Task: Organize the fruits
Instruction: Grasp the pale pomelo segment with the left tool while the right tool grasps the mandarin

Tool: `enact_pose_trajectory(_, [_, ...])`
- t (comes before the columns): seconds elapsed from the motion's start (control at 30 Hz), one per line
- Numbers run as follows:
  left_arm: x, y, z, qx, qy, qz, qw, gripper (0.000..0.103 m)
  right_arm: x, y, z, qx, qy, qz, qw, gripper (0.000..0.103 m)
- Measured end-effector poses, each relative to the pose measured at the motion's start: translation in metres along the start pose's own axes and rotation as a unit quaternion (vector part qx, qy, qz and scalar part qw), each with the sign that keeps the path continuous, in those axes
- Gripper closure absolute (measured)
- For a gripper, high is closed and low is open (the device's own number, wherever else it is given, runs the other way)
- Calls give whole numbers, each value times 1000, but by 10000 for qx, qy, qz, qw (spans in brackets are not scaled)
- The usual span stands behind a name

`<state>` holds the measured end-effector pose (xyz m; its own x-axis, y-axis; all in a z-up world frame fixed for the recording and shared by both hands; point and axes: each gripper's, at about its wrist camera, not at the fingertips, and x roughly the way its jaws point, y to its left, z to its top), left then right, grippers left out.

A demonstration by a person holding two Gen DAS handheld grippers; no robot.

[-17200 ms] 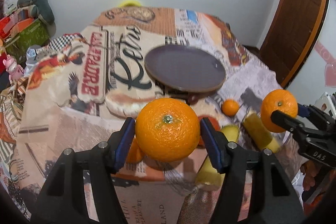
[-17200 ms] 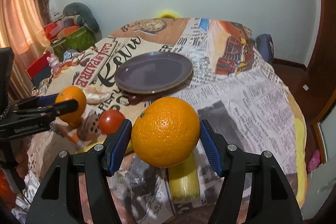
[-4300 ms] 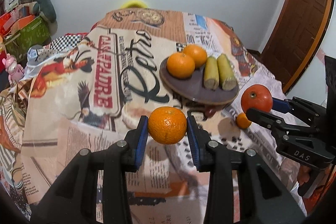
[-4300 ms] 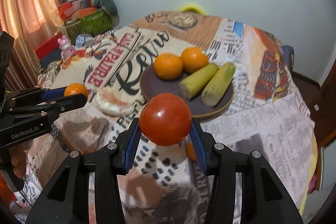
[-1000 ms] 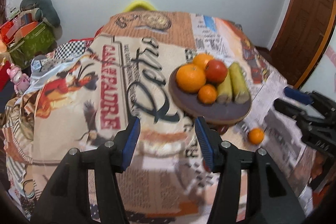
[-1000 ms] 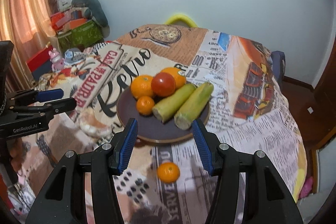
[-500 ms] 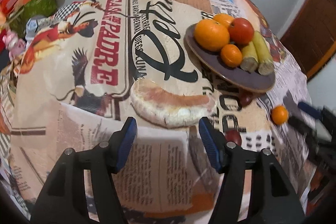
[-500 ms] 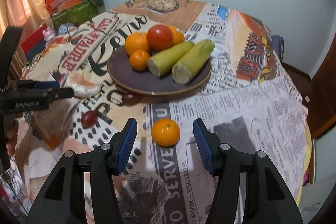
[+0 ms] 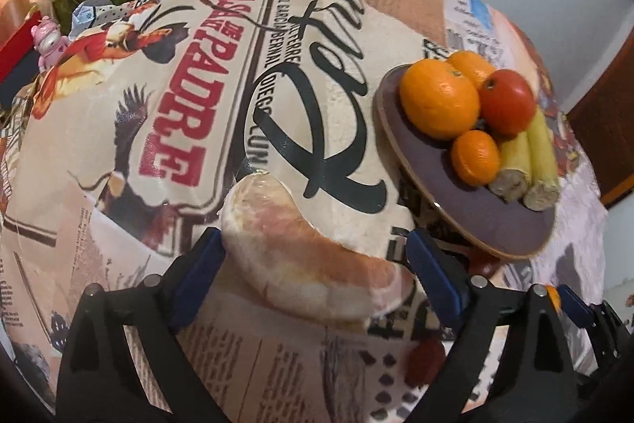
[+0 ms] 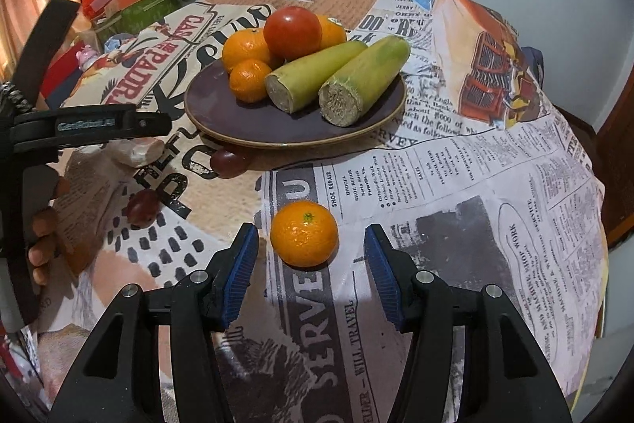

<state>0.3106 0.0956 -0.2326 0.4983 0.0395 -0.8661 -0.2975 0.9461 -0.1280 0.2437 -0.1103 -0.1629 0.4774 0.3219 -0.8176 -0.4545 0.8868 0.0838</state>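
Opening wide, the left claw [image 9: 313, 270] straddles a pale bun [image 9: 301, 248]; the right claw [image 10: 311, 274], half-spread, brackets a loose mandarin [image 10: 304, 233] untouched on the counter's [image 10: 495, 185] "SERVE" newsprint, near the plate [image 10: 253, 119].

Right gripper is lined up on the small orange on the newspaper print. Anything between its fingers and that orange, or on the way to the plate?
Nothing visible blocks the right gripper: the small orange sits just ahead of its open fingers on bare cloth. The cloth up to the plate is bare too; the two grapes lie off to the left.
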Motion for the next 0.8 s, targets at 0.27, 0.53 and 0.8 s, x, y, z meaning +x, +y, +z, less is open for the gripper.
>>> enact_pose_trajectory(0.27, [-2,3,-13,609,-100,35,9981,28,7,3,4,-68,32,44,10000,51])
enact_pose_trajectory(0.53, [-26,18,-38,1484,59,-398,9881,42,11,2,6,-47,37,119,9999,61])
enact_pose_trajectory(0.8, [-33,18,-46,1571,381,-456,9858,44,2,1,3,30,-79,198,9998,71])
